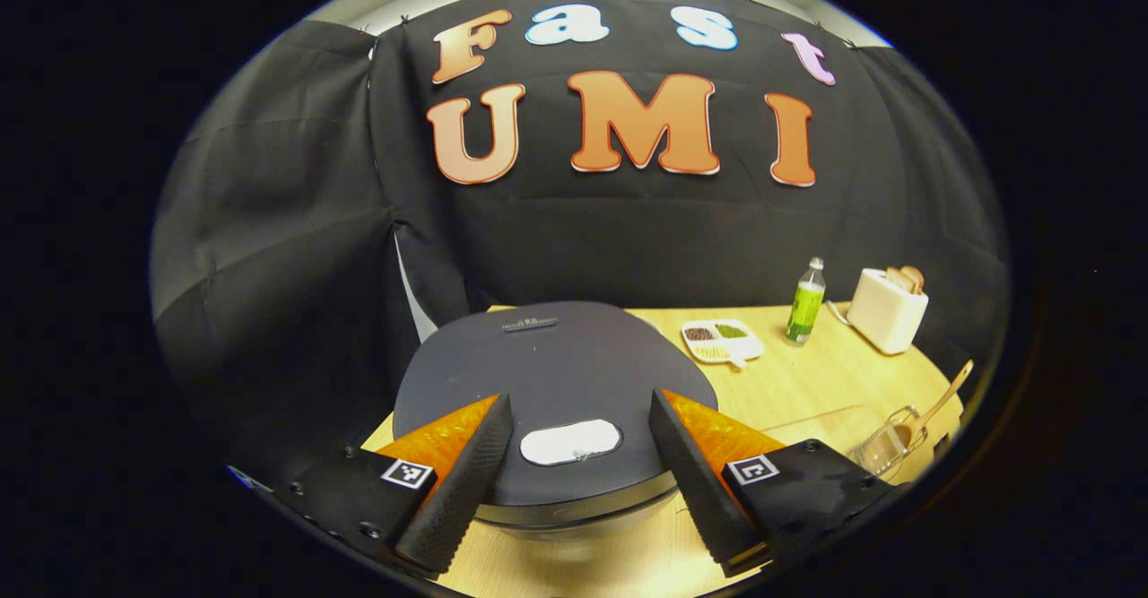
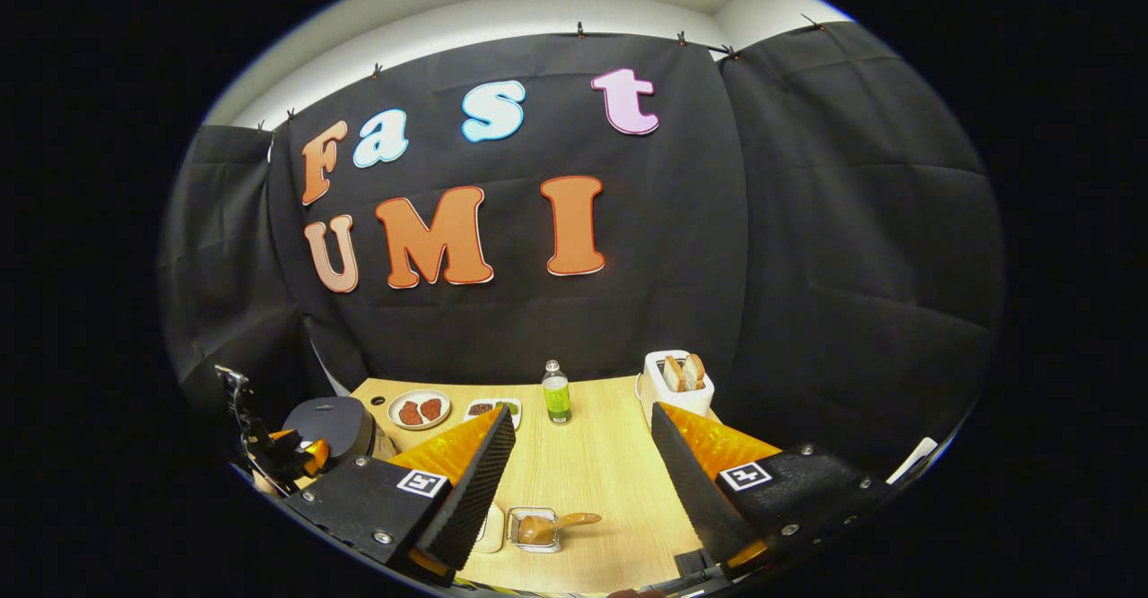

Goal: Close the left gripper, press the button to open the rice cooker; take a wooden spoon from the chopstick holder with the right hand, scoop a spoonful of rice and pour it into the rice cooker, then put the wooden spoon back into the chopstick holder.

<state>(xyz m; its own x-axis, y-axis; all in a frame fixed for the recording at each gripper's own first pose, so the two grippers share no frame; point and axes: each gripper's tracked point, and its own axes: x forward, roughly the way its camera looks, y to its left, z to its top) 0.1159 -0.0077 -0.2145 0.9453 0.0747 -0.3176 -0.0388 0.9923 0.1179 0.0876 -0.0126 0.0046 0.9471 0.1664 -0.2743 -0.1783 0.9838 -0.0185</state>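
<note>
Standing wide open, jaws of left gripper (image 1: 574, 490), nothing between them; hovering just over rice cooker (image 1: 556, 392), lid shut, dark grey, round. Pale oval button (image 1: 570, 442) lying on lid's near edge, showing right in the gap btwn the two fingers (image 1: 466, 472), not touched. Cooker sitting at table's (image 1: 807, 383) left end, close to booth wall.

Jaws of right gripper (image 2: 583, 481) also gaping wide, gripping nothing, hanging above table's middle. Below, btwn its fingers (image 2: 475, 481), clear chopstick holder (image 2: 536, 528) lying at near edge w/ wooden spoon (image 2: 560, 522) resting in it, handle pointing right, bowl end to the left. Same holder showing in left gripper view at far right, spoon handle sticking up and out at a slant.

Sitting toward the back in right gripper view: round plate (image 2: 419, 408) w/ two reddish pieces, divided tray (image 2: 491, 408) w/ grains just beside it, green bottle (image 2: 557, 394) upright near centre, white toaster (image 2: 679, 385) w/ two bread slices poking out of the slots to its right. Can't tell which tray compartment has the rice.

Showing at far left in right gripper view, left gripper just in front of cooker.
</note>
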